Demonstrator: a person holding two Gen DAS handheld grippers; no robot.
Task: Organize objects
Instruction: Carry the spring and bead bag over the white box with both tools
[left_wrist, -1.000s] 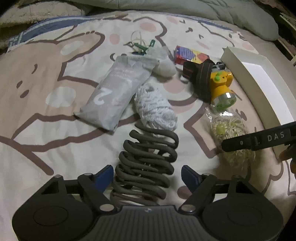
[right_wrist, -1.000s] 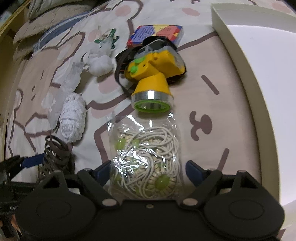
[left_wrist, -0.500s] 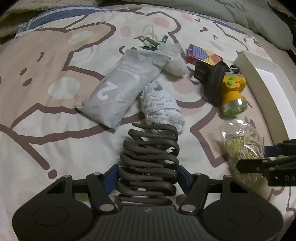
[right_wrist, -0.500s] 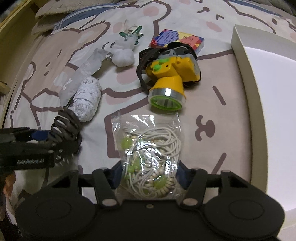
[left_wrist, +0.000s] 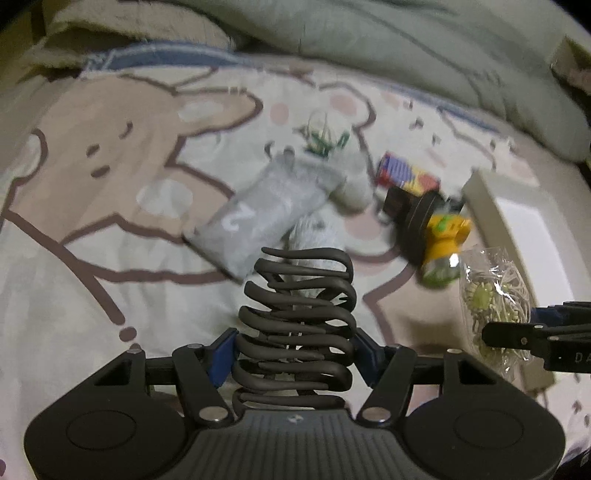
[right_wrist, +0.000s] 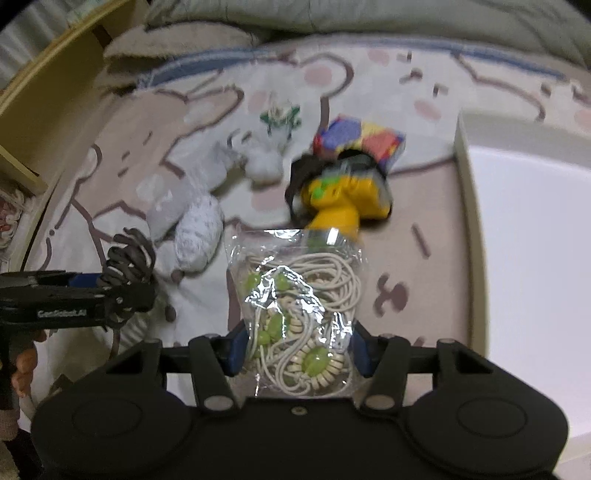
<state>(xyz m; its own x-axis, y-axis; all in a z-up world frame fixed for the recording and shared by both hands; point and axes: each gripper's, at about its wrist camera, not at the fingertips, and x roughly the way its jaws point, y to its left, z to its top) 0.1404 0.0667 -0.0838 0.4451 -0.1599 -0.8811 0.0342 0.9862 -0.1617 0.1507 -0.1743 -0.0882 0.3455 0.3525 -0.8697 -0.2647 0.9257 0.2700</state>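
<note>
My left gripper (left_wrist: 295, 354) is shut on a dark grey wavy coil (left_wrist: 299, 295), its blue pads pressing on the coil's lower loops, and holds it above the bedspread. My right gripper (right_wrist: 297, 349) has a clear bag of cream cord and green beads (right_wrist: 295, 288) between its pads. Its jaws are closing and press on the bag's sides, and the bag hangs clear of the bed. The right wrist view shows the left gripper (right_wrist: 74, 291) at the left edge with the coil (right_wrist: 129, 258). In the left wrist view the bag (left_wrist: 495, 295) is at the right.
An open white box (right_wrist: 467, 221) lies on the right. On the cartoon bedspread lie a yellow headlamp (right_wrist: 343, 199), a colourful small box (right_wrist: 362, 136), a grey pouch marked 2 (left_wrist: 266, 218), a white knitted bundle (right_wrist: 199, 232) and a green clip (right_wrist: 280, 116). A grey duvet (left_wrist: 406, 44) is bunched behind.
Both grippers have narrowed onto their things, the left on the coil and the right on the bag. Both have risen and carry the coil and the bag up off the bed.
</note>
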